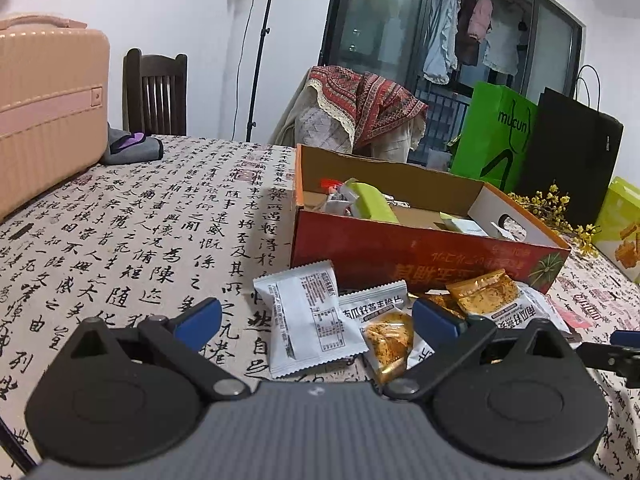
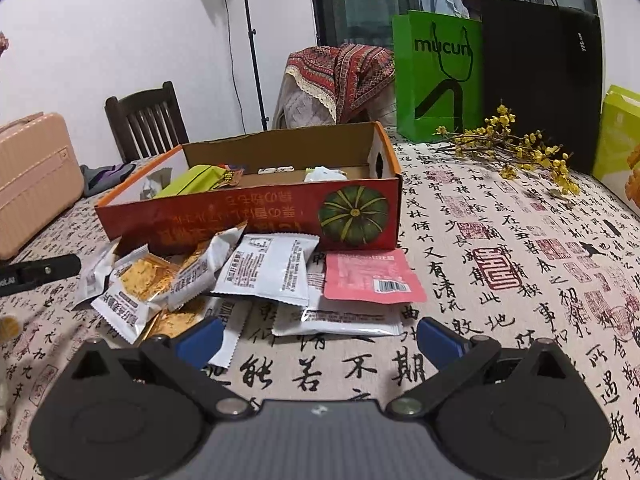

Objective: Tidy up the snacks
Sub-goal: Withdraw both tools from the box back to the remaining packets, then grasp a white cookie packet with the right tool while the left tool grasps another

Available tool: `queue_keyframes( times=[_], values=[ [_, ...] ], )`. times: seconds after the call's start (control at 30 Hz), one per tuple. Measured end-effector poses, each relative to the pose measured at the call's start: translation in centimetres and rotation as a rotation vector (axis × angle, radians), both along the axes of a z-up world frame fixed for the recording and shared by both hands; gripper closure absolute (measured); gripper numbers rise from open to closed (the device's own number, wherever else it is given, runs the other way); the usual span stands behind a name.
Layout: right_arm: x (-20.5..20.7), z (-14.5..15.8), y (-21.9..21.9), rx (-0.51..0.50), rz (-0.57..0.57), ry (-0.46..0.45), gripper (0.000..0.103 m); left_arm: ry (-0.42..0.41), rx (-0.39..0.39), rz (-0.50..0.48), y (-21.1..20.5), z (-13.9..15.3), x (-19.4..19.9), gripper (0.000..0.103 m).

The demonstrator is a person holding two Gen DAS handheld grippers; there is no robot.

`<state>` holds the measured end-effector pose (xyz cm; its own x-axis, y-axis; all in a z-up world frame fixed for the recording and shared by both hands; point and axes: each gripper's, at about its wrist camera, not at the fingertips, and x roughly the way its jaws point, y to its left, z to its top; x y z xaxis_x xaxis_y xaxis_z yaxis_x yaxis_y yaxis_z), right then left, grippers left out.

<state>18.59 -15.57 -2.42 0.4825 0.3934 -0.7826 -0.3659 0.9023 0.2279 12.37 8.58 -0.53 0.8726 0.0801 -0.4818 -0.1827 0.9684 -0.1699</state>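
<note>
A red cardboard box (image 1: 420, 256) (image 2: 256, 220) lies open on the table and holds a green pack (image 1: 372, 202) (image 2: 192, 184) and other wrappers. In front of it lies a loose pile of snacks: a white packet (image 1: 312, 316) (image 2: 268, 268), golden packets (image 1: 390, 340) (image 2: 140, 276) and a pink packet (image 2: 372, 276). My left gripper (image 1: 318, 320) is open, low over the white packet, nothing between its blue fingers. My right gripper (image 2: 320, 338) is open too, just short of a flat white packet (image 2: 336, 318). The left gripper's tip (image 2: 40, 270) shows at the left edge of the right wrist view.
The table wears a calligraphy-print cloth (image 1: 140, 240) (image 2: 520, 260). A pink case (image 1: 48, 108) (image 2: 32, 180) stands at the left. A green bag (image 1: 496, 136) (image 2: 438, 76), a black bag (image 2: 540, 80) and yellow flowers (image 2: 520, 148) line the back right. Chairs (image 1: 156, 92) stand behind.
</note>
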Motion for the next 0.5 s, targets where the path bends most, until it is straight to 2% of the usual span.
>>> queue_keyframes(
  times=[0.17, 0.37, 0.47, 0.5],
  values=[
    [1.1, 0.1, 0.4, -0.028, -0.017, -0.014, 0.0, 0.002, -0.024, 0.005, 0.4, -0.1, 0.1, 0.0],
    [2.8, 0.7, 1.3, 0.002, -0.032, -0.031, 0.0, 0.011, -0.035, 0.007, 0.5, -0.4, 0.2, 0.0],
    [3.8, 0.3, 2.8, -0.017, -0.007, -0.028, 0.006, 0.009, -0.038, 0.013, 0.6, -0.4, 0.2, 0.0],
    [4.1, 0.2, 3.3, -0.019, 0.003, -0.024, 0.011, 0.01, -0.039, 0.014, 0.6, -0.4, 0.2, 0.0]
  ],
)
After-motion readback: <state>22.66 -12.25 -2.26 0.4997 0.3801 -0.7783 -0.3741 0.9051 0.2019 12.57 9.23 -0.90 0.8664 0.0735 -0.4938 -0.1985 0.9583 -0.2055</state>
